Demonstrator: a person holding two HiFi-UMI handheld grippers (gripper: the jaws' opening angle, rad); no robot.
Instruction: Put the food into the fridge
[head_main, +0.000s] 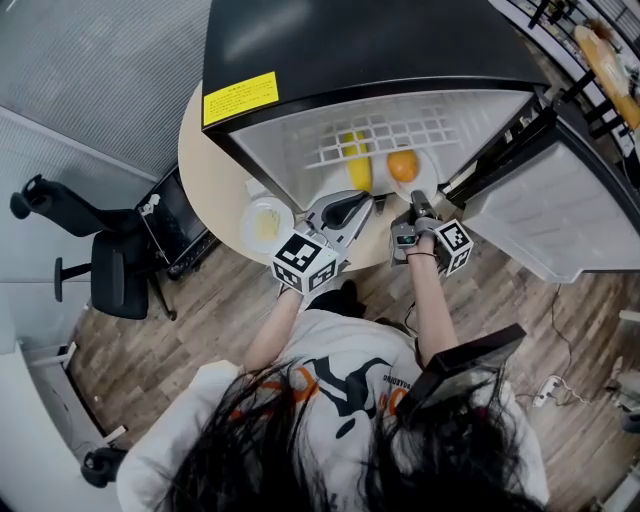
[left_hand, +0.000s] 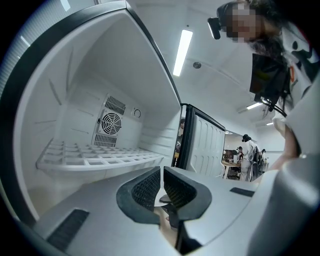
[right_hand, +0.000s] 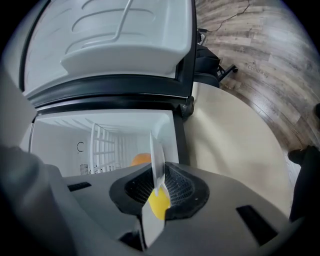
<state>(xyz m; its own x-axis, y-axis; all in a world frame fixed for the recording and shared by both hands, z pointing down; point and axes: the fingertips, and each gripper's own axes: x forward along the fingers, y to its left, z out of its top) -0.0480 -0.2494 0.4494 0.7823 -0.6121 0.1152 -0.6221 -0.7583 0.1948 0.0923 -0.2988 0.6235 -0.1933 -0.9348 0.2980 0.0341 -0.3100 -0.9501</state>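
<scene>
- White plate (right_hand: 156, 155) bearing an orange (head_main: 402, 165) is grasped by its rim in the right gripper (head_main: 414, 198), whose jaws are clenched on it. It is held at the mouth of the open black mini fridge (head_main: 350, 50) and seems not yet set down.
- One long yellow food item (head_main: 352, 160) already lies inside, just beside the orange and near the wire shelf (head_main: 400, 130).
- Another plate (head_main: 267, 220), with pale food on it, sits on the round table (head_main: 205, 170) outside the fridge. The task looks about half done.
- Left gripper (head_main: 355, 205) hovers at the opening, pointing roughly level inward, jaws drawn together on nothing.
- Right forearm reaches forward, its gripper dipping slightly and turned on its side.
</scene>
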